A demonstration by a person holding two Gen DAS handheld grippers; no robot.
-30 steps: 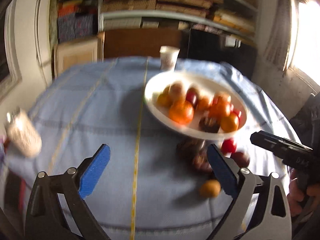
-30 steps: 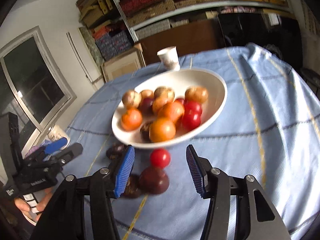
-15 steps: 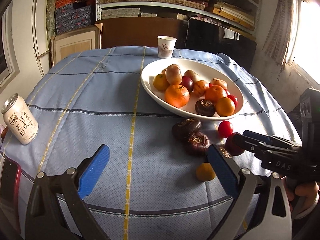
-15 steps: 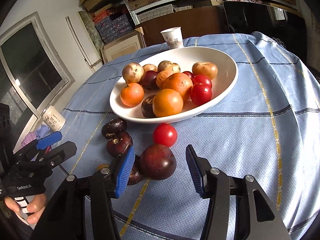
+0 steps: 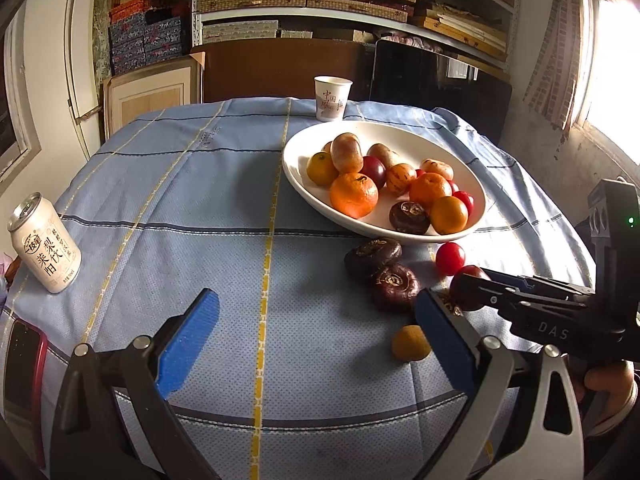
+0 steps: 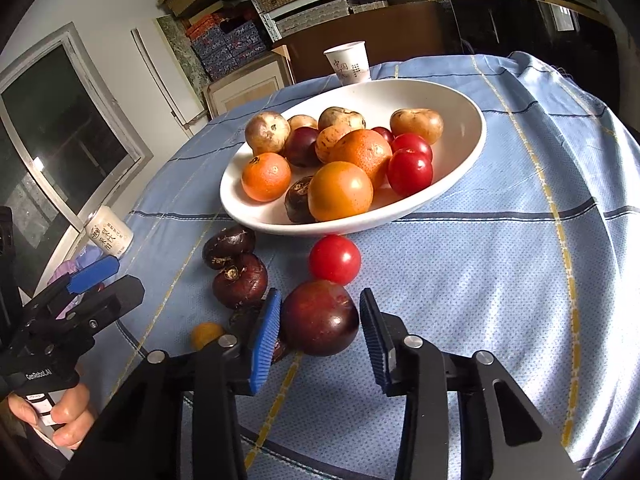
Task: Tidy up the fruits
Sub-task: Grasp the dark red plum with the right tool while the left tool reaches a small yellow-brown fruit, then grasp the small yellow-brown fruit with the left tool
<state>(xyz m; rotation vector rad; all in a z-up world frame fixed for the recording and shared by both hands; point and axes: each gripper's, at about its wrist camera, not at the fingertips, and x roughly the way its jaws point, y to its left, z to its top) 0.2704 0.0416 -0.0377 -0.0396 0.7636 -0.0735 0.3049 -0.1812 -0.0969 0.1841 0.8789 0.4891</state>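
A dark purple plum (image 6: 320,320) lies on the blue cloth in front of the white bowl (image 6: 460,152) of mixed fruit. My right gripper (image 6: 319,300) straddles the plum, its jaws closing, both blue pads at the plum's sides. Just beyond it sits a red tomato (image 6: 334,258). To the left lie two dark brown fruits (image 6: 239,280) and a small orange fruit (image 6: 206,334). My left gripper (image 5: 314,300) hovers open over bare cloth with nothing between its pads. In the left wrist view the right gripper's fingers (image 5: 480,280) cover part of the plum (image 5: 464,292).
A drink can (image 5: 44,244) stands at the table's left edge, with a red phone (image 5: 22,364) below it. A paper cup (image 5: 332,98) stands behind the bowl. Shelves and boards rise behind the table. A hand (image 6: 68,420) holds the left gripper's handle.
My right gripper has come down and forward over the plum, and its jaws have narrowed from well apart to the plum's sides. My left gripper has stayed in place, open.
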